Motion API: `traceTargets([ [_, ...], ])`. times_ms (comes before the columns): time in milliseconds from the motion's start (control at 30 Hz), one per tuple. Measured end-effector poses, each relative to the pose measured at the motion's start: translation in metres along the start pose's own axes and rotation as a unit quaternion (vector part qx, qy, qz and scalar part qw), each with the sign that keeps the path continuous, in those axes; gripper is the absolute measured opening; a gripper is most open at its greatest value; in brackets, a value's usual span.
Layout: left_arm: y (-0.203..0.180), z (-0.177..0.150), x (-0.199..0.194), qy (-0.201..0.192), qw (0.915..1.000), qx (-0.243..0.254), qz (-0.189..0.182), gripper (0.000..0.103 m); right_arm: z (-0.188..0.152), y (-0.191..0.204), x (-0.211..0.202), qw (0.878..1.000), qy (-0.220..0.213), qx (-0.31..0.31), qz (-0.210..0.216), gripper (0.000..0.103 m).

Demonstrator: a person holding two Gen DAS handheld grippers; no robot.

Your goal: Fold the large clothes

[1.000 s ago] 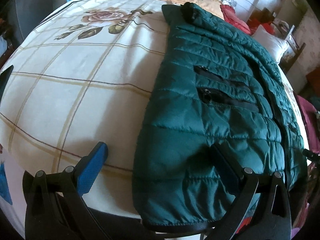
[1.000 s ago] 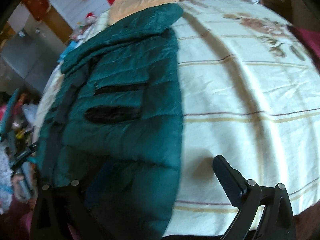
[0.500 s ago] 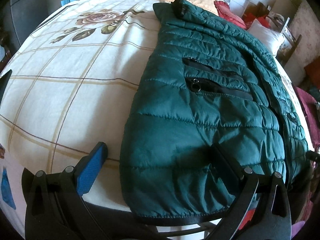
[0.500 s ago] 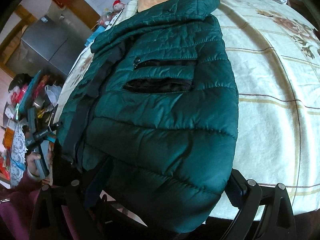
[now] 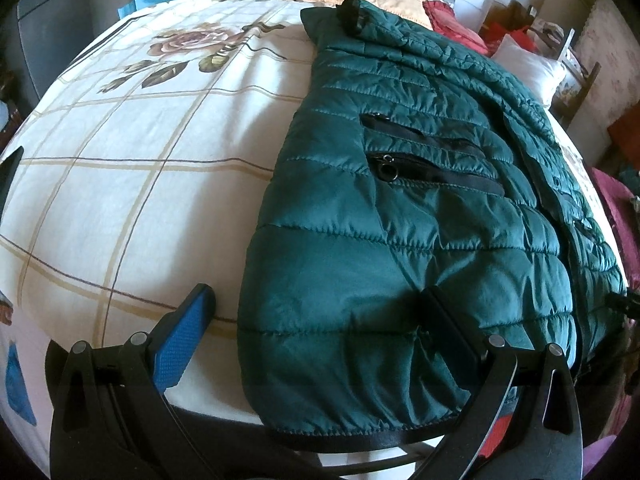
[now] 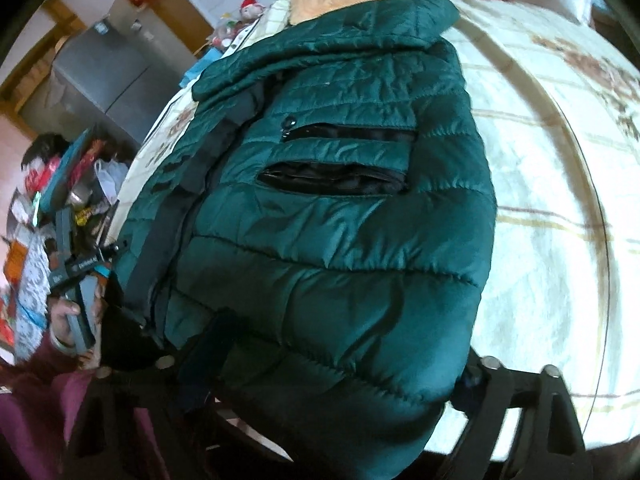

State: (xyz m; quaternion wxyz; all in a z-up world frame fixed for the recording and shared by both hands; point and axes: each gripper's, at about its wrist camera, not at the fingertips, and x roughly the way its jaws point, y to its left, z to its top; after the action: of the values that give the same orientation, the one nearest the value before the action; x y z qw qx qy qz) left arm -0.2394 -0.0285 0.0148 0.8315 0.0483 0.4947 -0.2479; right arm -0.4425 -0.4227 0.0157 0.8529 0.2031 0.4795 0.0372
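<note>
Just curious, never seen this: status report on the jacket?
Left gripper open at hem. Right gripper open at hem. Green jacket flat on bed. Nothing blocking.

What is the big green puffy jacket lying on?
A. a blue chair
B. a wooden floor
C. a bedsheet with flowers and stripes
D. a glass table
C: the green jacket lies spread on a cream bedsheet with crossing stripes and a printed rose.
</note>
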Motion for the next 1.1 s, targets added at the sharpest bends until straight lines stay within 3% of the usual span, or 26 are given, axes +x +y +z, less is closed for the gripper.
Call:
traceTargets([
  [200,-0.002,0.001,0.001,0.006,0.9999,0.008,-0.001,0.102,0.004,-0.001,-0.005,1.0,-0.017,-0.014,-0.005,0.043],
  [267,-0.003,0.002,0.001,0.006,0.9999,0.01,-0.004,0.099,0.005,-0.002,-0.007,1.0,-0.019,-0.014,-0.001,0.04],
  [467,-0.012,0.004,-0.002,0.009,0.9996,0.02,-0.017,0.067,0.008,-0.002,-0.011,0.999,-0.027,-0.016,0.008,0.033],
  [633,-0.019,0.009,-0.014,-0.004,0.999,0.042,-0.012,0.027,0.017,0.0,-0.026,0.998,-0.051,-0.009,0.034,0.027],
  [700,-0.014,0.016,-0.021,-0.008,0.9992,0.027,-0.028,0.019,0.024,0.001,-0.035,0.997,-0.064,-0.007,0.049,0.026],
  [800,-0.009,0.031,-0.031,-0.014,0.9981,0.008,-0.06,0.017,0.036,0.006,-0.047,0.994,-0.084,-0.01,0.063,0.025],
  [1100,-0.013,0.072,-0.062,-0.071,0.9947,0.004,-0.075,0.017,0.071,0.015,-0.073,0.988,-0.141,-0.028,0.061,0.025],
])
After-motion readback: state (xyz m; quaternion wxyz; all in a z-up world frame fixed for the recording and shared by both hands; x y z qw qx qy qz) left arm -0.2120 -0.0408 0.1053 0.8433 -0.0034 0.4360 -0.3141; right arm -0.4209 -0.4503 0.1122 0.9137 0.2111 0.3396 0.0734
